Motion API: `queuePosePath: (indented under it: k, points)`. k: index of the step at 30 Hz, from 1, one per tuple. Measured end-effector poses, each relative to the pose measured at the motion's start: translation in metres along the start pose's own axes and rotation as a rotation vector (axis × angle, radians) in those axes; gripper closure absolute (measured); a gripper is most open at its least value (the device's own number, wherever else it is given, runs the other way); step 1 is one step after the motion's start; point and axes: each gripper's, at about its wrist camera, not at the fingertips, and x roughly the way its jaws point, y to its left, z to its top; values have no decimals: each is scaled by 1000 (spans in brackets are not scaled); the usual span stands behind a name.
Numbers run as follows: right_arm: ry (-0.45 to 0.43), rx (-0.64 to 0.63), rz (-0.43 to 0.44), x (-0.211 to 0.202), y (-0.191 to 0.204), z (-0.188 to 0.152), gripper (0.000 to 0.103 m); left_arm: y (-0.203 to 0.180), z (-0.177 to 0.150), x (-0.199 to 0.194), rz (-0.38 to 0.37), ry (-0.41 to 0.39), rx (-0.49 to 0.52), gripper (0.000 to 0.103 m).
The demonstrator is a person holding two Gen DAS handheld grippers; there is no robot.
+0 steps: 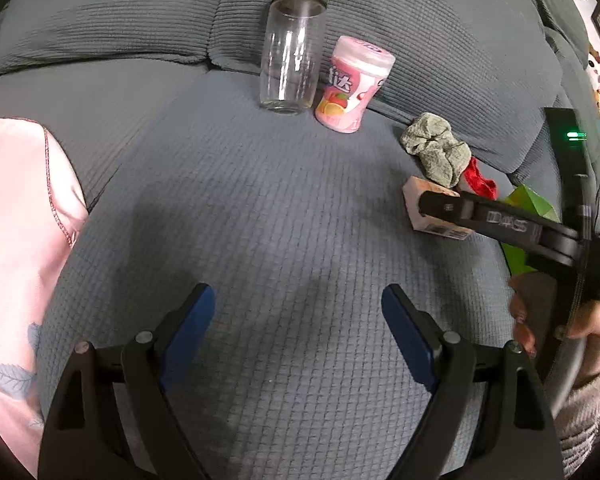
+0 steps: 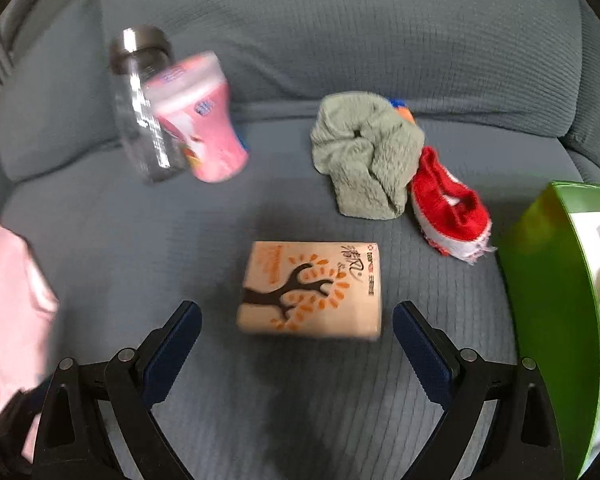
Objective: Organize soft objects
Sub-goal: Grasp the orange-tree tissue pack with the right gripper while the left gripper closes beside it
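Little looks sorted yet: the tissue pack (image 2: 310, 290) lies just ahead of the right gripper (image 2: 298, 322), whose fingers stand wide apart and empty, with the green cloth (image 2: 364, 156) and red knit (image 2: 448, 208) beyond. The left gripper (image 1: 298, 306) gapes empty over the grey sofa (image 1: 260, 208).

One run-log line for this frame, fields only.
left hand-held gripper: open, empty | right hand-held gripper: open, over tissue pack | green cloth, red knit: on sofa

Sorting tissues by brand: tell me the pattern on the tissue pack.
Peach tissue pack with a dark tree and orange leaves; clearest in the right wrist view.
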Motion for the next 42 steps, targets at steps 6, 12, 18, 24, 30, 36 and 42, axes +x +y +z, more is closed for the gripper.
queuePosePath:
  k: [6, 12, 18, 24, 30, 36, 42]
  points:
    - [-15, -9, -69, 18, -3, -3, 28, -1, 0, 5, 12, 10, 0, 18]
    - [-30, -40, -46, -8, -5, -27, 29, -1, -1, 5, 14, 14, 8, 18]
    - [-33, -90, 13, -54, -4, -75, 28, -6, -5, 6, 15, 13, 18, 18]
    - [14, -89, 52, -64, 0, -125, 28, -13, -10, 8, 25, 10, 40, 19]
    - [14, -86, 83, -60, -6, -124, 26, -19, -15, 5, 3, 10, 55, 19]
    - [-45, 4, 190, -84, -30, -114, 21, -26, -20, -1, -61, 24, 73, 22]
    - [-80, 75, 305, -102, -51, -108, 21, -41, -30, -6, -251, 103, 58, 32]
